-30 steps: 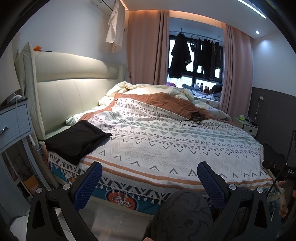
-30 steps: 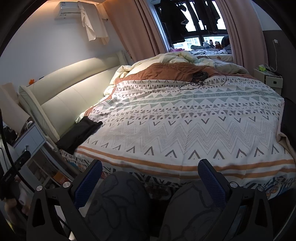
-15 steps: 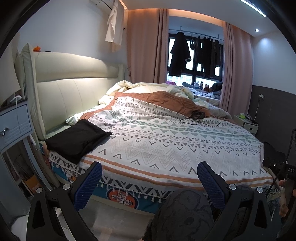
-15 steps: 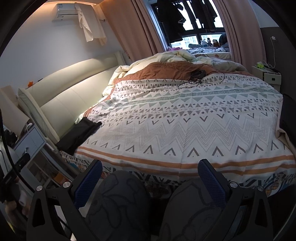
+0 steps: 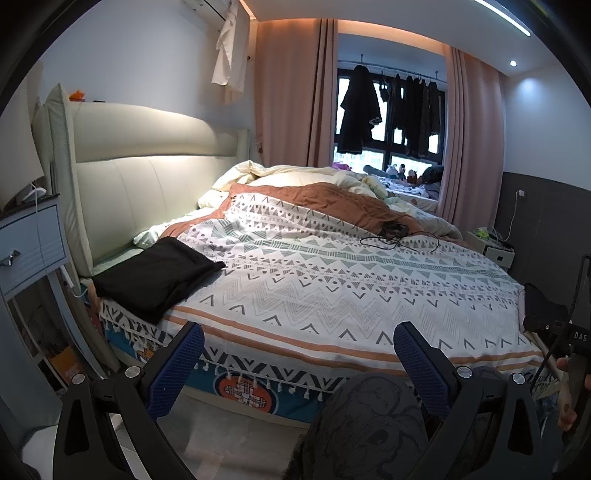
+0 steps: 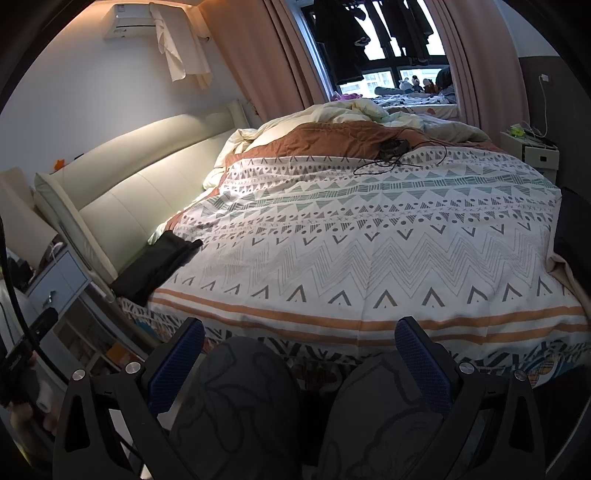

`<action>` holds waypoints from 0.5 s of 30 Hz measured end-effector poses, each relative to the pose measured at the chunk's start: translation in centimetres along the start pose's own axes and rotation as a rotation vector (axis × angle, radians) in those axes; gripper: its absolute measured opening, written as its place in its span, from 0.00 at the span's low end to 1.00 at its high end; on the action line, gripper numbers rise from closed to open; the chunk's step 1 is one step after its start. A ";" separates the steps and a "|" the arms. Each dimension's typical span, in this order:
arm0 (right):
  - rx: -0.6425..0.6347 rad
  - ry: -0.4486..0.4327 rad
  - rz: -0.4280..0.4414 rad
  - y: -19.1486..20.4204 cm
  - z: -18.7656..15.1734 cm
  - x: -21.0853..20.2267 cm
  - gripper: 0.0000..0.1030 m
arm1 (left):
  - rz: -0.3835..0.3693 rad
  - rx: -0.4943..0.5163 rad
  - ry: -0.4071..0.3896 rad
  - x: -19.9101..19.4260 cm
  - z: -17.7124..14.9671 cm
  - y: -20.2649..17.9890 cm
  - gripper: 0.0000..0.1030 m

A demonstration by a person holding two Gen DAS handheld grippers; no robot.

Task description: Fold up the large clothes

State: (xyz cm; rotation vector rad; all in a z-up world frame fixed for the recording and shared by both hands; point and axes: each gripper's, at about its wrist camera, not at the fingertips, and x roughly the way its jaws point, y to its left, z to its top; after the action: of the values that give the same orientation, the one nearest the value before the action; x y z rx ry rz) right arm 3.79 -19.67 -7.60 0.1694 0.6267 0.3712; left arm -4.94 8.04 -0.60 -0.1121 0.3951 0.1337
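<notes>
Both tongs — left tongs (image 5: pixel 295 363) and right tongs (image 6: pixel 297 360) — stand wide, holding nothing; a folded black garment (image 5: pixel 157 275) lies on the patterned bed cover (image 5: pixel 332 288).

This is a bedroom in a home. A wide bed (image 5: pixel 332 280) with a patterned cover (image 6: pixel 369 240) and padded headboard (image 5: pixel 147 184) fills the room. A nightstand (image 5: pixel 29 247) stands beside it, pink curtains (image 5: pixel 291 96) frame a window hung with dark clothes (image 5: pixel 358 110), and an air conditioner (image 6: pixel 129 22) sits high on the wall.
</notes>
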 end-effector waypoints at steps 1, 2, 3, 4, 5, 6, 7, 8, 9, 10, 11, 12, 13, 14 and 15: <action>-0.001 0.000 -0.002 0.2 -0.1 -0.1 1.00 | -0.002 0.000 0.000 -0.1 0.0 0.0 1.00; -0.001 0.000 -0.002 0.2 -0.1 -0.1 1.00 | -0.002 0.000 -0.002 -0.2 0.0 0.1 1.00; -0.003 0.001 -0.003 0.3 -0.2 -0.1 1.00 | -0.002 0.000 -0.003 -0.3 0.0 0.1 1.00; -0.006 0.001 -0.005 0.4 -0.3 -0.2 1.00 | -0.004 -0.001 -0.006 -0.4 0.0 0.2 1.00; -0.008 0.000 -0.006 0.4 -0.4 -0.3 1.00 | -0.004 -0.001 -0.008 -0.5 -0.1 0.2 1.00; -0.010 0.001 -0.007 0.5 -0.4 -0.4 1.00 | -0.005 -0.002 -0.009 -0.6 -0.1 0.3 1.00; -0.012 0.001 -0.007 0.6 -0.4 -0.5 1.00 | -0.005 -0.002 -0.012 -0.7 -0.1 0.3 1.00; -0.015 0.001 -0.009 0.8 -0.5 -0.6 1.00 | -0.005 -0.001 -0.017 -0.9 -0.1 0.3 1.00; -0.017 0.003 -0.010 0.9 -0.4 -0.6 1.00 | -0.003 0.000 -0.022 -1.0 -0.1 0.4 1.00; -0.019 0.004 -0.013 1.0 -0.4 -0.7 1.00 | -0.002 0.002 -0.026 -1.2 -0.2 0.4 1.00; -0.022 0.006 -0.014 1.2 -0.3 -0.7 1.00 | -0.003 0.002 -0.027 -1.3 -0.2 0.4 1.00; -0.024 0.007 -0.016 1.3 -0.4 -0.7 1.00 | -0.006 0.002 -0.026 -1.3 -0.2 0.4 1.00; -0.027 0.007 -0.018 1.5 -0.4 -0.8 1.00 | -0.006 0.000 -0.026 -1.4 -0.3 0.6 1.00; -0.029 0.008 -0.020 1.8 -0.3 -0.8 1.00 | -0.009 -0.003 -0.028 -1.5 -0.4 0.7 1.00; -0.031 0.009 -0.021 1.9 -0.3 -0.9 1.00 | -0.012 -0.006 -0.029 -1.6 -0.4 0.8 1.00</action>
State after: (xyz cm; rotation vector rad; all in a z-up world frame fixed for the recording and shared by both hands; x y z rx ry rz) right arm 2.41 -18.25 -6.87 0.1312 0.6307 0.3611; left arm -6.69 8.58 -0.42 -0.1180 0.3647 0.1246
